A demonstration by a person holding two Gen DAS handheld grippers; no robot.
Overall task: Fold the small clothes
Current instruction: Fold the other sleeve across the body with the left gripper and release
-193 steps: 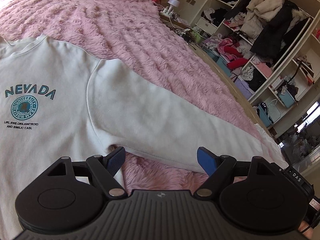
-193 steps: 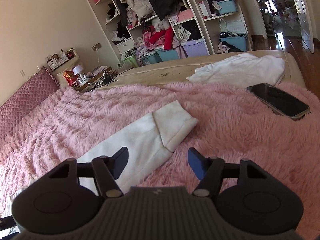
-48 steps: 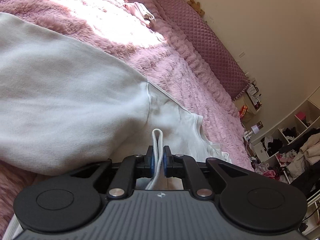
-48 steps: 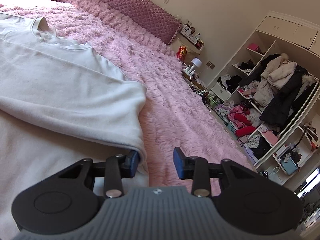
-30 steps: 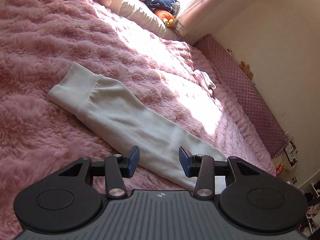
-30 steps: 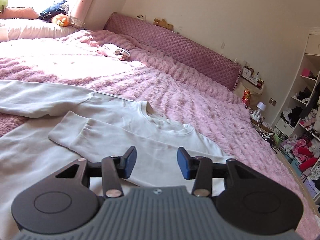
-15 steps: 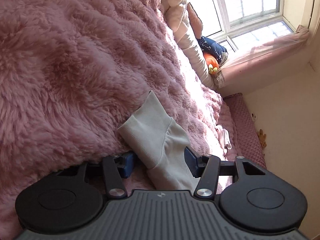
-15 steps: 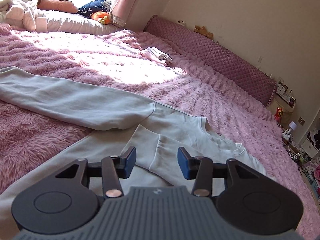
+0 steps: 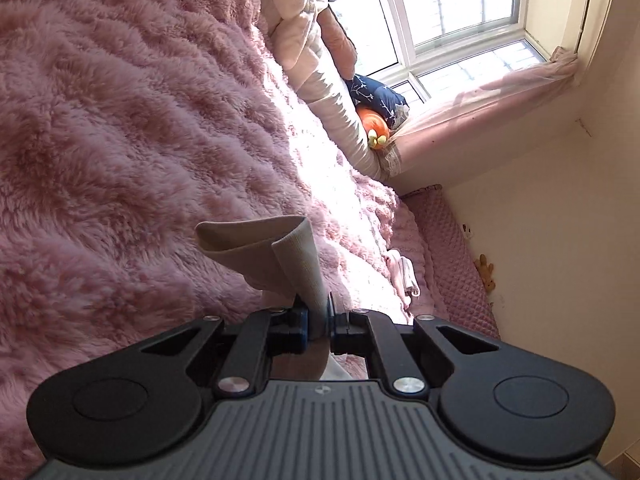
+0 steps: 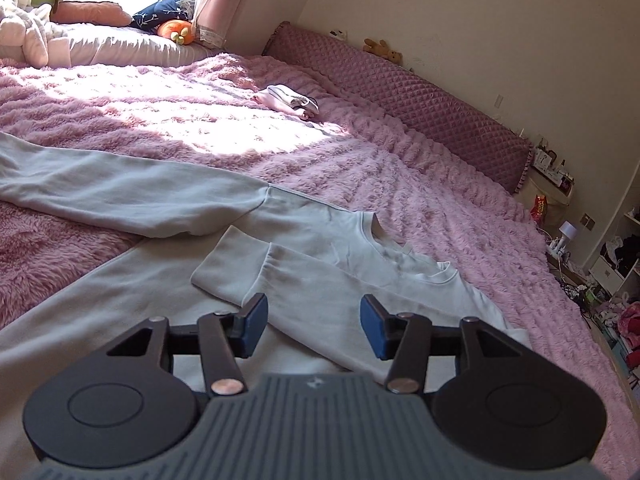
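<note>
Left sleeve cuff pinched and ready to be carried across the sweatshirt.

The left gripper (image 9: 318, 326) has its jaws clamped on the ribbed cuff (image 9: 280, 252) of the outstretched sleeve (image 10: 120, 196), lifted just off the pink bed (image 9: 120, 120). The right gripper (image 10: 313, 326) hovers with jaws apart over the sweatshirt (image 10: 320, 240), which lies flat mid-bed with its other sleeve (image 10: 288, 284) already folded onto the body. To fold well, I would sweep the cuff low toward the chest so the sleeve creases at the shoulder seam, lay it parallel to the folded sleeve, and use the free gripper to pin the body against dragging.
</note>
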